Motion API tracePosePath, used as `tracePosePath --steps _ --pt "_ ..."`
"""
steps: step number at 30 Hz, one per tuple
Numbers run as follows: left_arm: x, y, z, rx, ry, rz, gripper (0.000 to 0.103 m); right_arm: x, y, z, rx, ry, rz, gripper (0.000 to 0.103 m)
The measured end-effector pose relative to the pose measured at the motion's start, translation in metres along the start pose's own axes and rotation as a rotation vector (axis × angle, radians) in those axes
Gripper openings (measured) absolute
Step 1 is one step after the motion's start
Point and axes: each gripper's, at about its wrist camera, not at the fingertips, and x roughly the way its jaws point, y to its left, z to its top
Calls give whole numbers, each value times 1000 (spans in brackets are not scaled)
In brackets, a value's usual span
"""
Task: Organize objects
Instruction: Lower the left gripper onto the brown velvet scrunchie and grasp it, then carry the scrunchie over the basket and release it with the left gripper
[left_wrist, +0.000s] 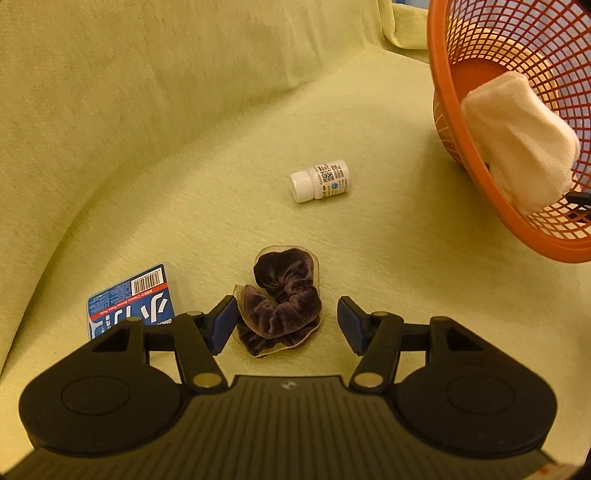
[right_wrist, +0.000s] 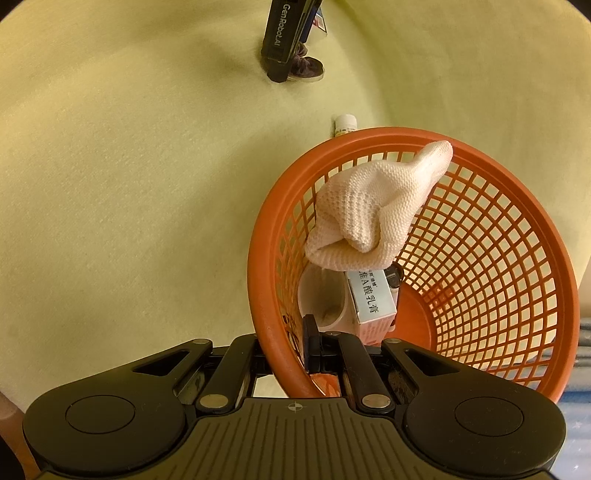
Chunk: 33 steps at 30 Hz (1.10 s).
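A dark purple velvet scrunchie (left_wrist: 284, 299) in a clear wrapper lies on the yellow-green sofa seat. My left gripper (left_wrist: 287, 323) is open and straddles it; the left pad sits at the wrapper's edge and the right pad stands clear of it. In the right wrist view the same gripper (right_wrist: 280, 55) points down over the scrunchie (right_wrist: 308, 68). My right gripper (right_wrist: 312, 343) is shut on the near wall of the orange mesh basket (right_wrist: 266, 236), which is held tilted. A white knitted cloth (right_wrist: 376, 206) hangs over the basket's rim.
A small white bottle (left_wrist: 320, 180) lies on its side beyond the scrunchie. A blue dental floss box (left_wrist: 129, 299) lies left of the left gripper. The basket (left_wrist: 461, 155) also holds a small carton (right_wrist: 371, 299) and a white cup (right_wrist: 321, 295). The sofa back (left_wrist: 147, 92) rises behind.
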Motion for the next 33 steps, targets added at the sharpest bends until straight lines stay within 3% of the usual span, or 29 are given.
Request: tracePosePath --steps 5,13,23,33 --pt "0 3 1 -10 2 10 38 0 0 0 -2 1 1 3" --pt "-4 0 3 20 23 21 21 0 -1 0 0 6 0 3" --pt "-35 -1 7 79 2 28 21 1 0 0 1 5 0 3" --pt "-88 -24 26 177 -75 5 21 1 0 -1 0 5 0 3"
